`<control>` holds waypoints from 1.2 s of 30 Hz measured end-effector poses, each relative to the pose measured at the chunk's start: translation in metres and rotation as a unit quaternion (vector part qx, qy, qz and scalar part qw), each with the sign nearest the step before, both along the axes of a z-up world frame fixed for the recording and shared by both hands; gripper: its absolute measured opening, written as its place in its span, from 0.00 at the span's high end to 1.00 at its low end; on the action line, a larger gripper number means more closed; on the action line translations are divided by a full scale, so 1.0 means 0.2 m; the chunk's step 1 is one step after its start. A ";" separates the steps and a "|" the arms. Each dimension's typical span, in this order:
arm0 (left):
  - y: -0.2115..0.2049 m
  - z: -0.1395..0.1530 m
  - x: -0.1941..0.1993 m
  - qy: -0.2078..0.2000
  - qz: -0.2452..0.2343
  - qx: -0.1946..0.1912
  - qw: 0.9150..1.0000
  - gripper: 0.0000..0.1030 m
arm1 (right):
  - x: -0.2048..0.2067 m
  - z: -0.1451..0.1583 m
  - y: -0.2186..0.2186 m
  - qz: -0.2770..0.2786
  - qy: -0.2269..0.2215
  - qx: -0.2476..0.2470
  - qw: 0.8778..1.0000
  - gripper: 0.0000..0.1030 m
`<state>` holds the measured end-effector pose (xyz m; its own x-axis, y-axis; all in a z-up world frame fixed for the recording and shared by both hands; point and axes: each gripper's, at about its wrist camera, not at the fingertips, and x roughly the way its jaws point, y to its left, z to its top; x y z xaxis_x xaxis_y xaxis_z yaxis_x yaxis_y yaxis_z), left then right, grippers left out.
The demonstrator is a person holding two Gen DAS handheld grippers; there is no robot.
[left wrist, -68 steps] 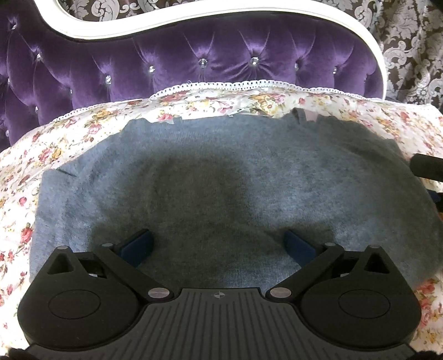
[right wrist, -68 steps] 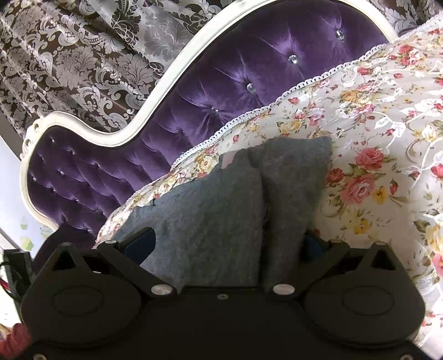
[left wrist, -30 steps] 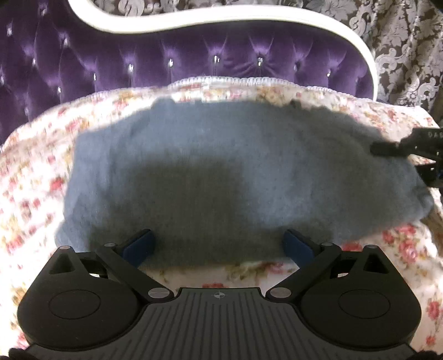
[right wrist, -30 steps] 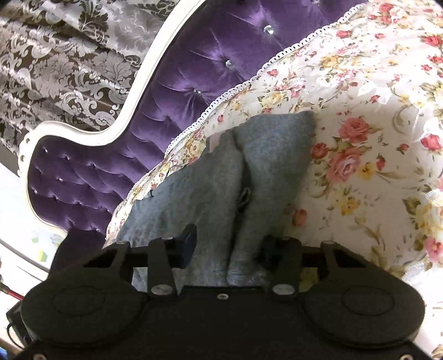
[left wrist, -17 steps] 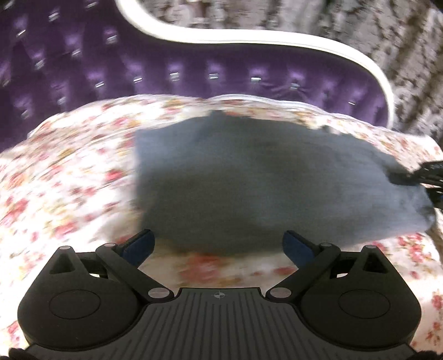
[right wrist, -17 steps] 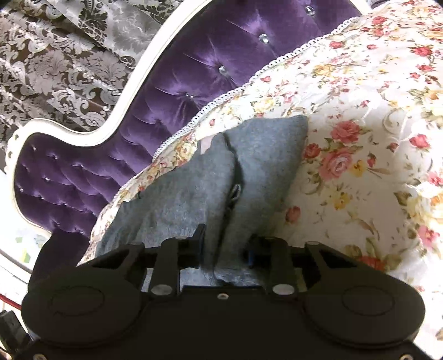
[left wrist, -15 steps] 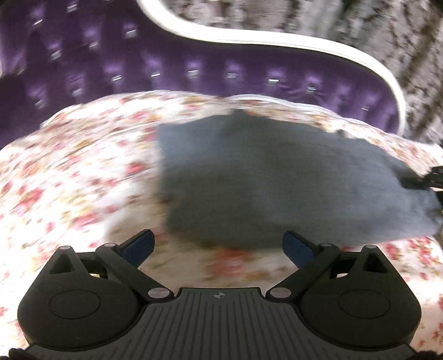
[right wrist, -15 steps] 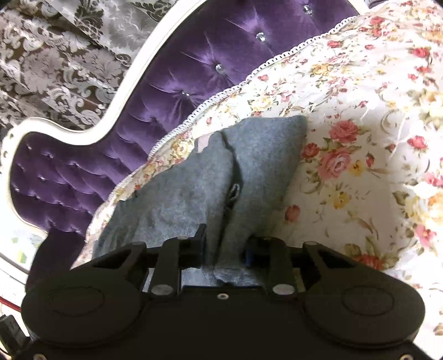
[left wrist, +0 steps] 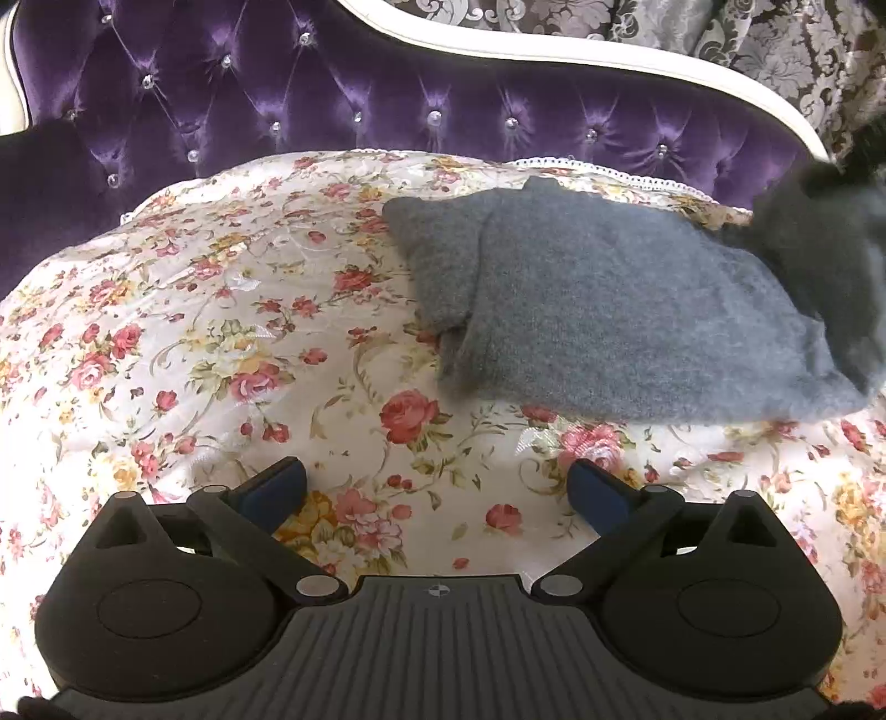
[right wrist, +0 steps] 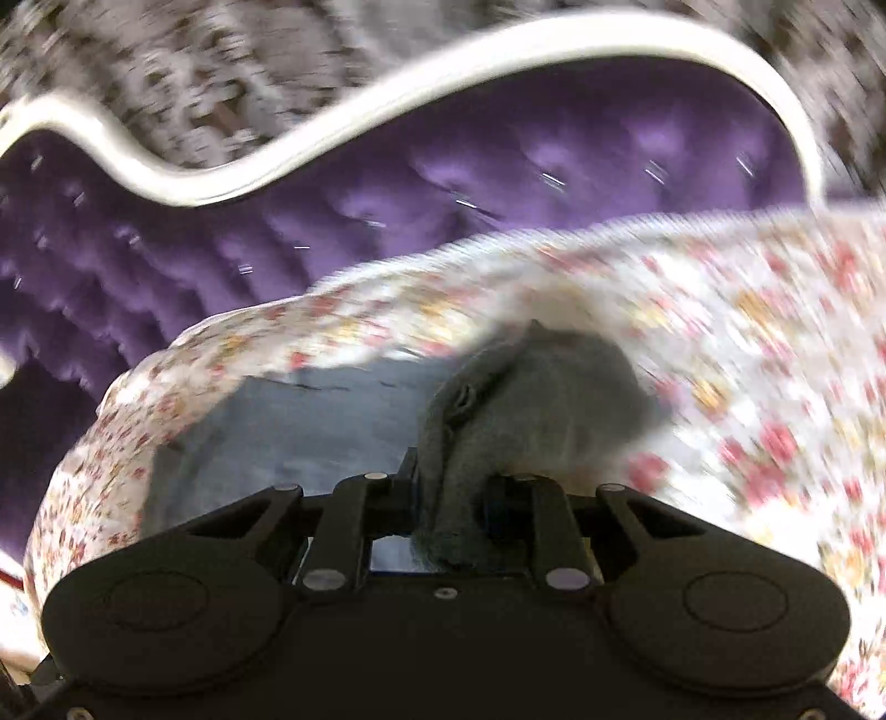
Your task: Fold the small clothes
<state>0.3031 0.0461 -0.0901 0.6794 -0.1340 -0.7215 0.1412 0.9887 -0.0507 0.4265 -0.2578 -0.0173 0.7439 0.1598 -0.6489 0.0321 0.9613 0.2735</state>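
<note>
A grey knit garment (left wrist: 598, 310) lies folded on the floral bed cover (left wrist: 221, 332), to the right of centre in the left wrist view. My left gripper (left wrist: 437, 490) is open and empty, over bare cover in front of the garment's near left corner. My right gripper (right wrist: 448, 495) is shut on a bunched edge of the grey garment (right wrist: 531, 399) and holds it up. The lifted part appears as a dark blurred mass at the right edge of the left wrist view (left wrist: 819, 260). The right wrist view is motion-blurred.
A purple tufted headboard (left wrist: 387, 105) with a white curved frame stands behind the bed. Patterned damask curtains (left wrist: 747, 39) hang behind it. The floral cover stretches wide to the left of the garment.
My left gripper has drawn back and left off the garment, staying open. My right gripper has closed on the garment's edge and is swinging it up and across.
</note>
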 end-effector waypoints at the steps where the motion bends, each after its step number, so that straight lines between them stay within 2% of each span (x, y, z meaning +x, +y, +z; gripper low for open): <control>1: 0.00 0.00 0.00 0.000 -0.001 0.000 1.000 0.01 | 0.02 0.04 0.09 0.015 -0.003 -0.006 1.000 0.73; 4: 0.00 0.00 -0.01 -0.005 -0.002 -0.002 1.000 0.01 | 0.09 0.09 0.36 0.062 -0.008 -0.030 0.998 0.73; 7: 0.01 -0.01 -0.02 -0.010 -0.001 -0.004 1.000 0.01 | 0.16 0.07 0.64 0.109 -0.001 -0.043 0.993 0.74; 11: 0.01 -0.01 -0.03 -0.011 -0.001 -0.005 1.000 0.01 | 0.24 -0.09 0.99 0.165 0.032 -0.080 0.982 0.74; 13: 0.01 -0.01 -0.03 -0.012 -0.002 -0.006 1.000 0.01 | 0.26 -0.19 1.12 0.182 0.048 -0.116 0.975 0.73; 15: 0.01 -0.01 -0.03 -0.013 -0.003 -0.008 1.000 0.01 | 0.28 -0.25 1.19 0.187 0.048 -0.130 0.973 0.64; 17: 0.01 -0.01 -0.03 -0.015 -0.004 -0.008 1.000 0.01 | 0.27 -0.25 1.18 0.207 0.041 -0.104 0.972 0.46; 19: 0.01 -0.01 -0.04 -0.015 -0.005 -0.008 1.000 0.01 | 0.25 -0.21 1.14 0.221 0.030 -0.061 0.973 0.39; 21: 0.01 -0.01 -0.04 -0.015 -0.005 -0.010 1.000 0.01 | 0.21 -0.14 1.07 0.228 0.012 -0.023 0.973 0.40; 25: 0.03 0.01 -0.04 -0.008 -0.012 -0.020 1.000 0.01 | 0.14 -0.01 0.94 0.211 -0.023 0.022 0.977 0.40; 28: 0.07 0.03 -0.06 0.009 -0.028 -0.041 0.999 0.02 | 0.09 0.03 0.81 0.185 -0.040 0.026 0.982 0.40; 31: 0.12 0.07 -0.09 0.023 -0.044 -0.062 0.997 0.02 | 0.03 0.01 0.69 0.160 -0.045 0.027 0.986 0.40; 36: 0.20 0.24 -0.08 -0.007 -0.036 -0.072 0.997 0.02 | -0.07 -0.09 0.58 0.136 -0.052 0.002 0.989 0.40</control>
